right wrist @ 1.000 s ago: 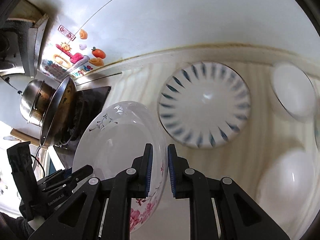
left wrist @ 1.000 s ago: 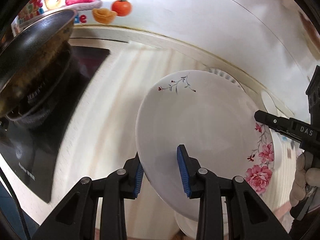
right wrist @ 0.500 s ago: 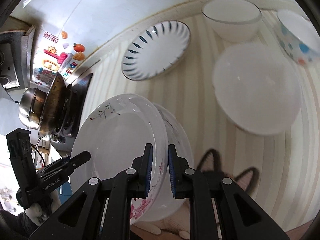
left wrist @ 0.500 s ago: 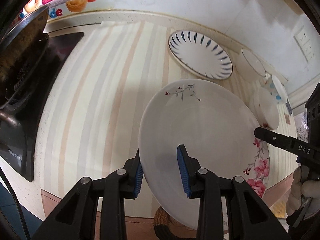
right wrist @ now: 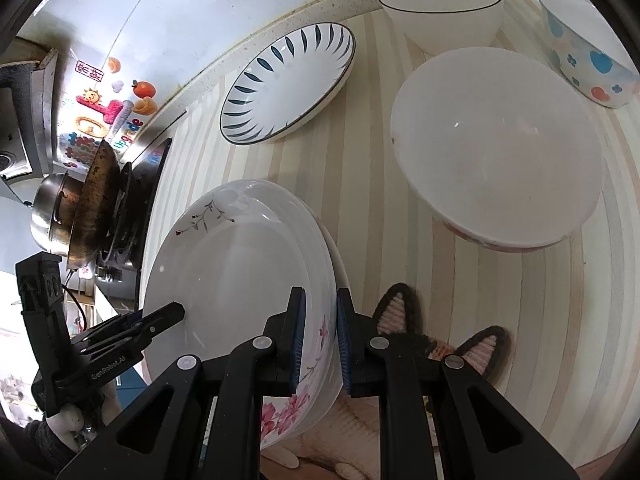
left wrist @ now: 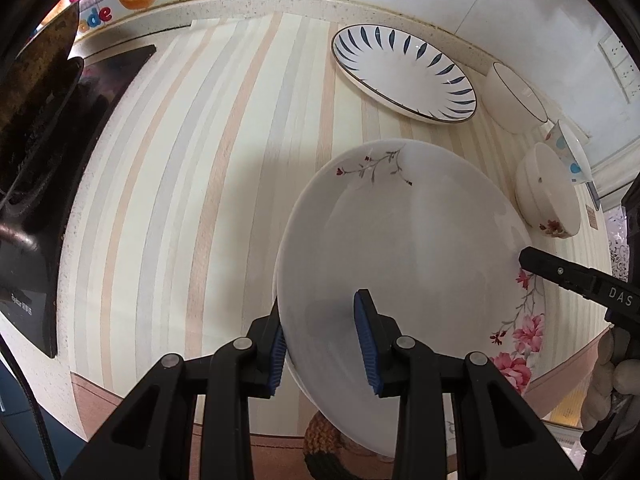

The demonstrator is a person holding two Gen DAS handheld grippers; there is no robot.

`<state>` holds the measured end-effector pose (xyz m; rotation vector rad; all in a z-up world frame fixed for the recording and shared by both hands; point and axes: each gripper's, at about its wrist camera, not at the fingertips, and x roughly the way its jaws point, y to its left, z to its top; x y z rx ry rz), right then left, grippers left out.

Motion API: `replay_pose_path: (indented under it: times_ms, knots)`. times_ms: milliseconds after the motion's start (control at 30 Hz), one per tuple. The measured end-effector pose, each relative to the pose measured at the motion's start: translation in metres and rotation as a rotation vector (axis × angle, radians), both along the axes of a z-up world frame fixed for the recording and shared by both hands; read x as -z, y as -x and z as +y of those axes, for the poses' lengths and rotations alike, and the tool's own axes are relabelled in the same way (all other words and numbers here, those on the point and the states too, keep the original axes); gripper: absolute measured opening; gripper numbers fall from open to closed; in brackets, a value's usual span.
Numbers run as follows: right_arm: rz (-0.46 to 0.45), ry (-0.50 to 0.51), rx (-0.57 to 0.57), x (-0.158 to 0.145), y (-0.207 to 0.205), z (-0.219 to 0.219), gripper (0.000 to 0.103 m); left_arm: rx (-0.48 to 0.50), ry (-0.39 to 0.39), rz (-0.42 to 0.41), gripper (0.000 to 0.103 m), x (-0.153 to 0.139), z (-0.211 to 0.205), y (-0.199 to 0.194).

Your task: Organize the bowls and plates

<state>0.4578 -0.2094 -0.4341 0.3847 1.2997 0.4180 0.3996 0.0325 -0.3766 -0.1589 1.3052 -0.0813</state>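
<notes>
- Floral plate (left wrist: pixel 404 248) held tilted above striped desk (left wrist: pixel 180 184), near front edge; a 2nd white rim shows right under it, prob another plate stacked.
- Left gripper (left wrist: pixel 322 346): jaws straddle plate's near-left rim, one blue pad under, one on the inside face; gap looks wider than the rim, firm contact unclear.
- Right gripper (right wrist: pixel 320 334): jaws closed tight on plate's right rim by the pink flowers.
- Blue-leaf plate (right wrist: pixel 288 82) lies flat at back of desk by the wall, apart from held plate.
- White bowl (right wrist: pixel 498 170) w/ floral base sits right of held plate; dark-rimmed bowl (right wrist: pixel 440 4) and dotted bowl (right wrist: pixel 588 52) behind it.
- Wok (right wrist: pixel 94 204) on stove (left wrist: pixel 60 184) at far left.
- Gloved hand (left wrist: pixel 612 384) on right gripper's handle.
</notes>
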Motion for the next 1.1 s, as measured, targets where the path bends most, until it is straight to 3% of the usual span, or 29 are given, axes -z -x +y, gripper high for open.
replay_pose_path:
  times_ms: [267, 600, 800, 967, 1100]
  knots:
    - [-0.021, 0.038, -0.019, -0.001, 0.002, -0.002, 0.017, 0.006, -0.003, 0.026, 0.029, 0.007, -0.006, -0.003]
    - [0.040, 0.014, -0.028, 0.000, 0.002, -0.008, 0.019, 0.025, -0.004, 0.052, 0.029, 0.004, -0.003, -0.002]
    - [0.018, 0.028, 0.032, -0.041, -0.014, -0.021, 0.020, 0.023, -0.058, 0.023, 0.029, -0.028, 0.012, -0.007]
    - [0.000, -0.007, 0.076, -0.080, -0.062, -0.009, 0.043, 0.040, -0.054, -0.085, 0.030, -0.071, 0.017, -0.052]
    - [0.059, 0.079, 0.116, -0.065, -0.127, 0.009, 0.043, 0.044, -0.048, -0.100, 0.031, -0.070, 0.016, -0.126]
